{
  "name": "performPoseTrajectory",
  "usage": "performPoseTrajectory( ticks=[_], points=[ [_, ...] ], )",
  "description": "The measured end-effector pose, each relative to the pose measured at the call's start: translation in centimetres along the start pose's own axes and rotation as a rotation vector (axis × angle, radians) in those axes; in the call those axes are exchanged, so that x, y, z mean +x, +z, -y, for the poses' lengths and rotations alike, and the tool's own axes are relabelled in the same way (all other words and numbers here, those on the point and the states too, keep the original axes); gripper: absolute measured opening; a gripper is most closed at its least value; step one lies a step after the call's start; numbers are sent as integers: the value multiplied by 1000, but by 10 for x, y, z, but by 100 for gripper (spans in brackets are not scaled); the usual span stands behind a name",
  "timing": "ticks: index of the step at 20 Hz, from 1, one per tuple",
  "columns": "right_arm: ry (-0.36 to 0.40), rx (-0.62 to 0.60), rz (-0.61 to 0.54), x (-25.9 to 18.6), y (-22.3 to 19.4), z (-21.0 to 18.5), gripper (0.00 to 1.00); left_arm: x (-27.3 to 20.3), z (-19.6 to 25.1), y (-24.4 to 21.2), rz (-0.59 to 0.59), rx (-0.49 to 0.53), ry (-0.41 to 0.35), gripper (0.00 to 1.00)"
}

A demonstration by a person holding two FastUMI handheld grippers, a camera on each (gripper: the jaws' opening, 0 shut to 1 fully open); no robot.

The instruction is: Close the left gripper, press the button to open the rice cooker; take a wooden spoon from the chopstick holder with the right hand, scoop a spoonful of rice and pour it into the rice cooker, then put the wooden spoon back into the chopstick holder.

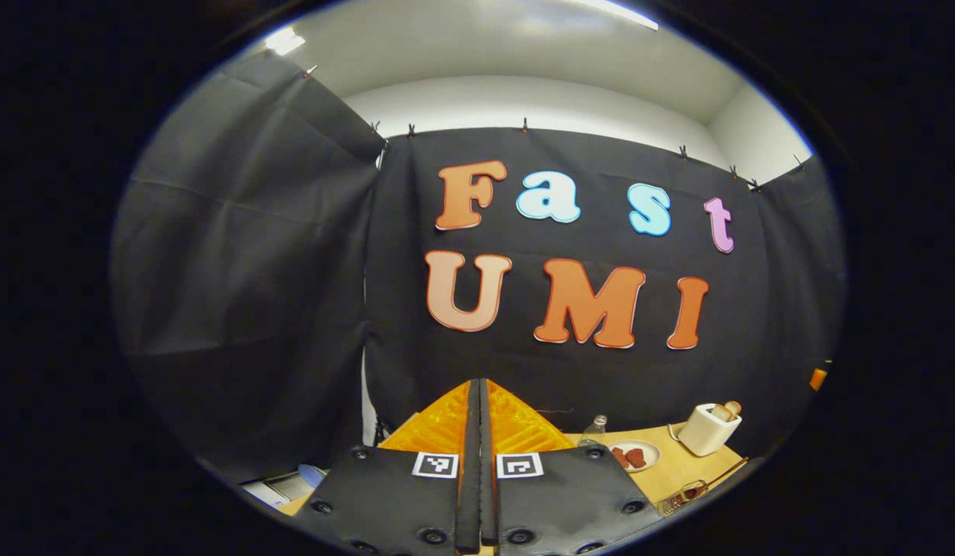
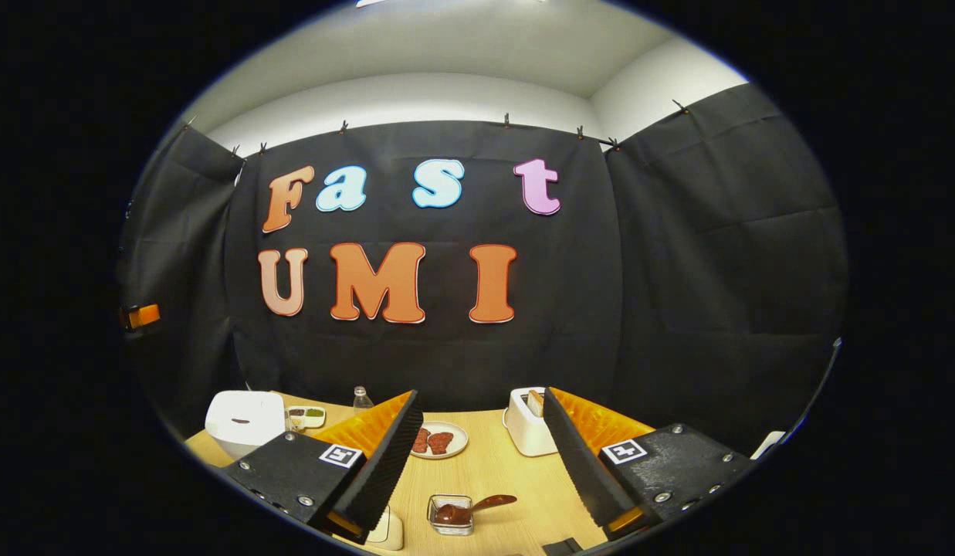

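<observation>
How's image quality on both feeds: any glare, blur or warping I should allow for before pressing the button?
Left gripper view: sharp, ceiling light glare at the top edge, strong fisheye bowing, shut left gripper covers much of the table. Right gripper view: evenly lit, sharp, no glare on the rice cooker; open right gripper frames the table, which curves at the edges.

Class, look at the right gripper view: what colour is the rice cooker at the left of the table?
White. The rice cooker shows best in the right gripper view, standing on the light wooden table.
</observation>
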State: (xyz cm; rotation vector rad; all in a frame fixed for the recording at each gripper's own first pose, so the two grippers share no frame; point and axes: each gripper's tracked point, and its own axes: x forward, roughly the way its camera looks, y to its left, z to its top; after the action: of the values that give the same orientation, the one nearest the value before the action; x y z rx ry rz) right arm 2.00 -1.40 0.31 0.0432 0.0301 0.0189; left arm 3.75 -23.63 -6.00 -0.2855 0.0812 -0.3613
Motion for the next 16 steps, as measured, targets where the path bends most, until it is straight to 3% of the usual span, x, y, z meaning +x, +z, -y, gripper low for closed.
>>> performPoseTrajectory(
  ticks=[7,16],
  points=[
    [-38,-43,-35,-14,-13,9,97,50,7,-93,-180,-11,-69,5],
    [-115,-51,-119,-33,-42,41,97,80,34,-190,-393,46,-155,5]
  ],
)
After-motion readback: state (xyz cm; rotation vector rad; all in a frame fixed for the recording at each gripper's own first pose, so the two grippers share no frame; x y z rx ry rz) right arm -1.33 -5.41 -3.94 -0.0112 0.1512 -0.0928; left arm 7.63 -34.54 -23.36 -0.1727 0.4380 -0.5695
